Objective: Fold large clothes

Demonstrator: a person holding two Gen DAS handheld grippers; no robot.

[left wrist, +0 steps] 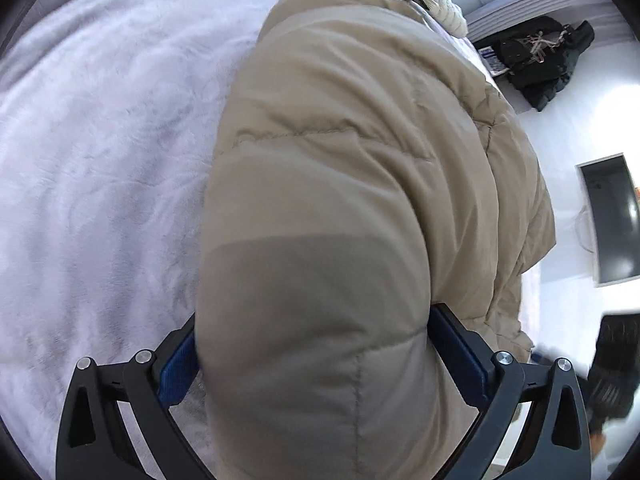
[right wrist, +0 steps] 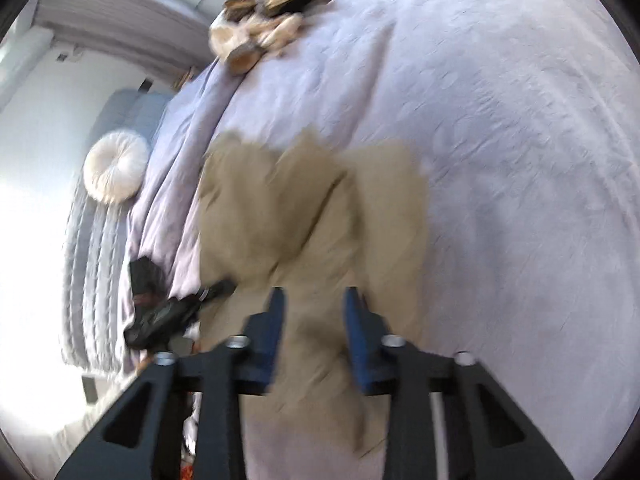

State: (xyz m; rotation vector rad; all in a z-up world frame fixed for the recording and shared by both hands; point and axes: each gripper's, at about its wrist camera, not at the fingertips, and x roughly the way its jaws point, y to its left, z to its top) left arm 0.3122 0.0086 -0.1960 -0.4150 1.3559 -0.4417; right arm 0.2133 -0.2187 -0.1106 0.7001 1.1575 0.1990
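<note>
Puffer jacket (left wrist: 352, 184), tan and thickly quilted, lies on the bed's lavender cover (left wrist: 100, 152), stretched along the side edge of the bed where the cover drops toward the floor. The left gripper (left wrist: 314, 344) straddles a fat padded roll of it, its blue-padded fingers (left wrist: 178, 368) spread as wide as they go on either side of the bulk; whether the pads actually press into the fabric cannot be told from the left wrist view. The right gripper (right wrist: 314, 332) has its fingers (right wrist: 362, 344) drawn close on a bunched ridge of the same tan cloth (right wrist: 304, 216), which appears pinched and lifted, though the picture is blurred. A heap of patterned clothes (right wrist: 260, 20) sits near the bed's far corner, and a round white cushion (right wrist: 116, 172) lies beyond the edge. The main risk, as I judge it, is the slippery, springy filling: a narrow pinch on the right may hold only an outer layer and slip free, while the left may not hold so thick a roll at all. The jacket could then sag, unfold, or slide off the near edge.
</note>
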